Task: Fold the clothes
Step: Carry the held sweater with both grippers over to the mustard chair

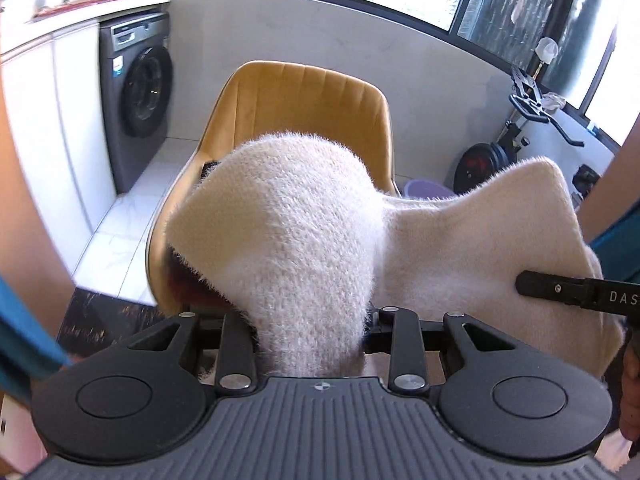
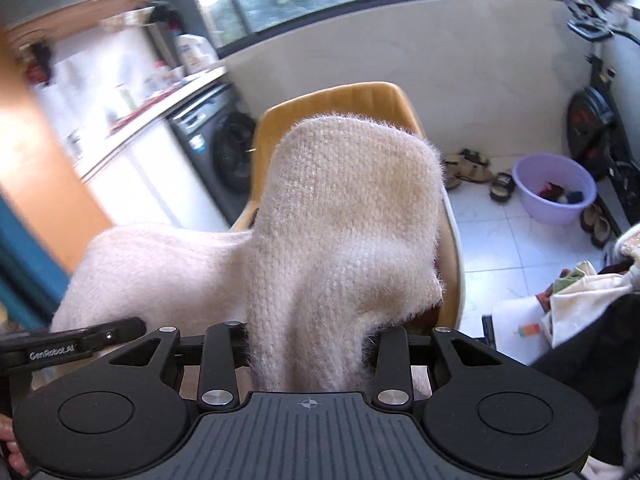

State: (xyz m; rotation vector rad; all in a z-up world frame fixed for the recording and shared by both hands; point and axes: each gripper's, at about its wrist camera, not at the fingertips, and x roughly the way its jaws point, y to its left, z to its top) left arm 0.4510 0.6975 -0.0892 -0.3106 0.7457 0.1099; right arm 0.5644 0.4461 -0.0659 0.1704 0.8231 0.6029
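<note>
Two grippers here, both clamped onto the same fluffy cream knitted sweater point(image 1: 304, 216), which is held up in the air in front of a mustard-yellow upholstered chair point(image 1: 304, 96). Left gripper point(image 1: 310, 344) has a bunch of the fuzzy knit pinched between its black fingers, and the right gripper point(image 2: 308, 348) has its own bunch squeezed the same way, so the fabric spans between them and humps up over each one. From the right wrist view the left gripper's black finger point(image 2: 100, 336) lies against the sweater's side. Further back on the white tiled floor there's a lilac plastic basin point(image 2: 554, 194) with some sandals point(image 2: 472, 170) beside it, and a grey front-loading washing machine point(image 1: 138, 96) under a counter.
</note>
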